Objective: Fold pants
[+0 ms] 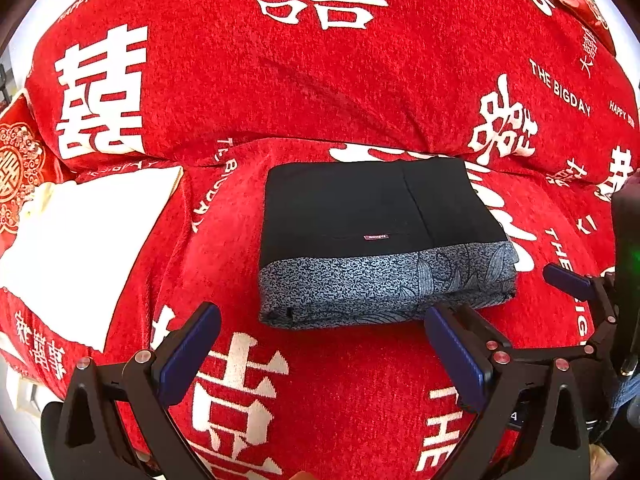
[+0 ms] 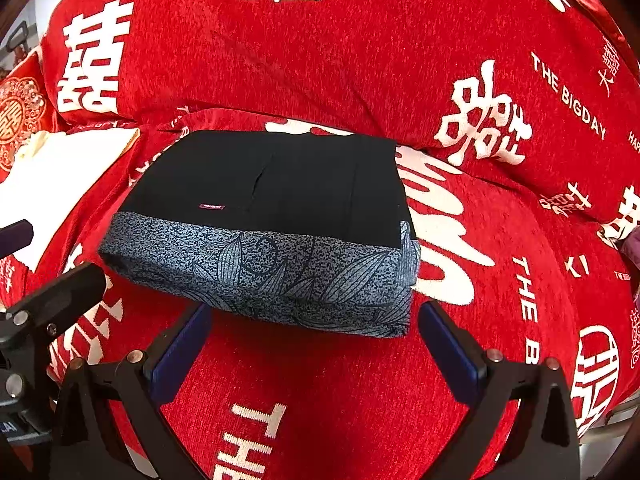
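The pants [image 1: 380, 240] lie folded into a compact rectangle on the red cover, black on top with a grey leaf-patterned band along the near edge and a small red label. They also show in the right wrist view [image 2: 272, 232]. My left gripper [image 1: 320, 344] is open and empty, just in front of the bundle's near edge. My right gripper [image 2: 316, 340] is open and empty, also just short of the near edge. The right gripper's fingers [image 1: 568, 280] show at the right of the left wrist view; the left gripper's finger [image 2: 68, 292] shows at the left of the right wrist view.
A red bed cover [image 1: 320, 400] with white characters and lettering lies under everything. A large red pillow [image 1: 280, 80] rises behind the pants. A white cloth [image 1: 80, 248] lies to the left. A red embroidered cushion [image 1: 20, 168] sits at the far left.
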`<state>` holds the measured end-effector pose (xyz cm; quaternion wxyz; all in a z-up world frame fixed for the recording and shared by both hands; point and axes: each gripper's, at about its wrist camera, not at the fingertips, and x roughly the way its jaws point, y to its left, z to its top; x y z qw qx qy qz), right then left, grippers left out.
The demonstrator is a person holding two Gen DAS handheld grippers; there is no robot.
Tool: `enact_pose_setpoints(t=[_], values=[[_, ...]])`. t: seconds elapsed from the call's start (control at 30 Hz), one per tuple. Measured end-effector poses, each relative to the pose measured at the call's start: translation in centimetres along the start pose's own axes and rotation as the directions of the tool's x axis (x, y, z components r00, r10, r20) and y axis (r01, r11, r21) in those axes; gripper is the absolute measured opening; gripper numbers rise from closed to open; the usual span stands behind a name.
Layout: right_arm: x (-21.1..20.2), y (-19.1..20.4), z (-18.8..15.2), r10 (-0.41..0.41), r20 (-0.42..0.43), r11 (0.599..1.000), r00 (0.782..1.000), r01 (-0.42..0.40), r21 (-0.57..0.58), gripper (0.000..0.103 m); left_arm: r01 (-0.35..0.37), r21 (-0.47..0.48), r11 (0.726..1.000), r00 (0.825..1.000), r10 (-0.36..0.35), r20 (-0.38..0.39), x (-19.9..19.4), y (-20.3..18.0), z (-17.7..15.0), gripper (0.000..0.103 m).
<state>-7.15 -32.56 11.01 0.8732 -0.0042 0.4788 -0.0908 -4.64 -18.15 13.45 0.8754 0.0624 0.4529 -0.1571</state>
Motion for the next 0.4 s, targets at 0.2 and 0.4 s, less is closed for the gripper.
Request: enact_pose_setpoints(t=[0.2,0.4], values=[[-0.05,0.12,-0.06,0.002,0.001,1.0,1.0,-0.002,0.0,0.103,0.019,-0.009,1.0,1.0,-0.019,-0.024,0.27,-0.04,-0.08,0.102],[-0.17,0.2,-0.55,0.006,0.002,1.0,1.0,-0.006,0.0,0.103,0.024,-0.047,0.999,1.0,-0.025,-0.01,-0.01,0.2,-0.61,0.102]])
